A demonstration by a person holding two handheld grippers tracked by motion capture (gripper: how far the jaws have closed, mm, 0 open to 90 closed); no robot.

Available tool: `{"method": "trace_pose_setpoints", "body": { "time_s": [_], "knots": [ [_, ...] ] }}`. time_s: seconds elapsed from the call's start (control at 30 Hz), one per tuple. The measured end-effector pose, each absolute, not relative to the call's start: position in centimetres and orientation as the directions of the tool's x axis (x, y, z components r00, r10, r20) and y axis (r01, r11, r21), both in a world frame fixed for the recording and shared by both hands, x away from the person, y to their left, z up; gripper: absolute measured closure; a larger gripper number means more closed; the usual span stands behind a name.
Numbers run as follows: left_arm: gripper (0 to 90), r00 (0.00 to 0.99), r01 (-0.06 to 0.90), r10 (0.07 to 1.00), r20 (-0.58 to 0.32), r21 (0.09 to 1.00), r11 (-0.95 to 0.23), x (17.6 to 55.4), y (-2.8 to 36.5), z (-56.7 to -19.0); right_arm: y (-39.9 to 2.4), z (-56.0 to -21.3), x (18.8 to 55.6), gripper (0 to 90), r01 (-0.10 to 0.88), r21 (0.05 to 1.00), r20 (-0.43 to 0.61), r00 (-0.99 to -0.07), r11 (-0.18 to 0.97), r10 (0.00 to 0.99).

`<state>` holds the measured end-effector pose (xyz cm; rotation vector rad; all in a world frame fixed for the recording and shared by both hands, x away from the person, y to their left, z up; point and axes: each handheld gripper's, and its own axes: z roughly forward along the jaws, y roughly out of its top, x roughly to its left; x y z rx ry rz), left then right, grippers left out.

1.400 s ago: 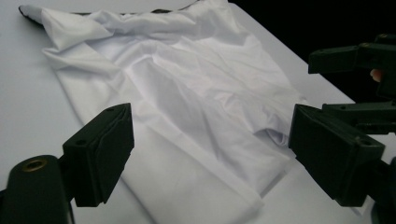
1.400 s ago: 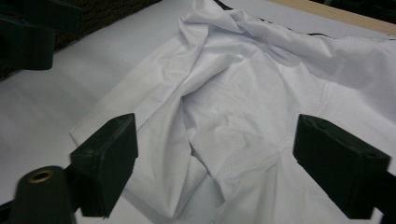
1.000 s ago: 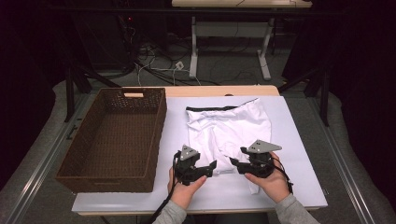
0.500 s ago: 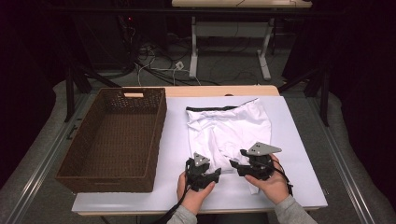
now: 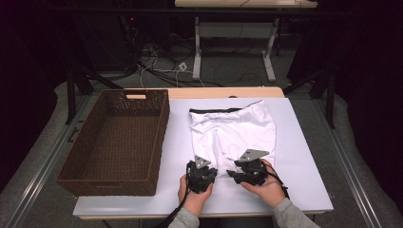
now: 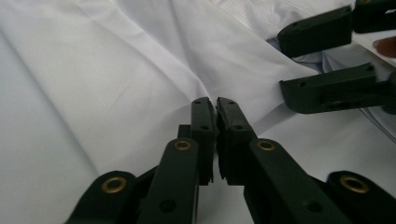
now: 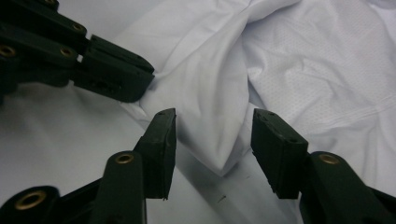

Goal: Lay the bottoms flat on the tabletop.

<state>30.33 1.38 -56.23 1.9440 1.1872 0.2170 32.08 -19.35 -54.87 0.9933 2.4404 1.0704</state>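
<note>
The white worktop (image 5: pixel 304 156) carried a brown basket (image 5: pixel 116 142) and, just beside it, the white shorts (image 5: pixel 237 128). At their near hem, the left gripper (image 6: pixel 215 105) had its fingers together, seemingly pinching cloth. The right gripper (image 7: pixel 214 123) had been closing, its fingers apart around a fold. A thin pinch could slip when lifted.

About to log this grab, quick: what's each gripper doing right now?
Left gripper: shut, pinching the near edge of the white garment.
Right gripper: open, jaws just closing, a garment corner between them.
</note>
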Motion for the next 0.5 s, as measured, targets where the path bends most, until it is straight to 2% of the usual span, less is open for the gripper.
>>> {"method": "trace_pose_setpoints", "body": {
  "time_s": [0.03,0.07,0.1,0.17,0.5],
  "knots": [
    [88.2,0.536,0.662,0.803,-0.263,0.721,-0.205,30.3,1.5,-56.2,-19.1,-55.1,32.2,65.0,0.477,0.722,0.007,-0.729,0.501,0.684],
    [88.2,0.537,0.661,0.801,-0.266,0.722,-0.204,30.3,1.6,-56.1,-19.1,-55.1,32.2,65.0,0.477,0.722,0.007,-0.729,0.501,0.684],
    [88.6,0.540,0.655,0.798,-0.266,0.728,-0.201,30.3,1.9,-55.8,-18.9,-55.1,32.1,77.6,0.476,0.720,0.012,-0.735,0.504,0.678],
    [88.6,0.539,0.651,0.797,-0.272,0.735,-0.190,30.3,2.3,-55.4,-18.9,-54.9,32.0,87.1,0.469,0.727,0.012,-0.739,0.502,0.674],
    [89.2,0.537,0.600,0.803,-0.259,0.786,-0.148,30.2,4.8,-52.0,-20.8,-52.1,32.1,88.9,0.473,0.787,0.067,-0.704,0.396,0.707]
  ]
}}
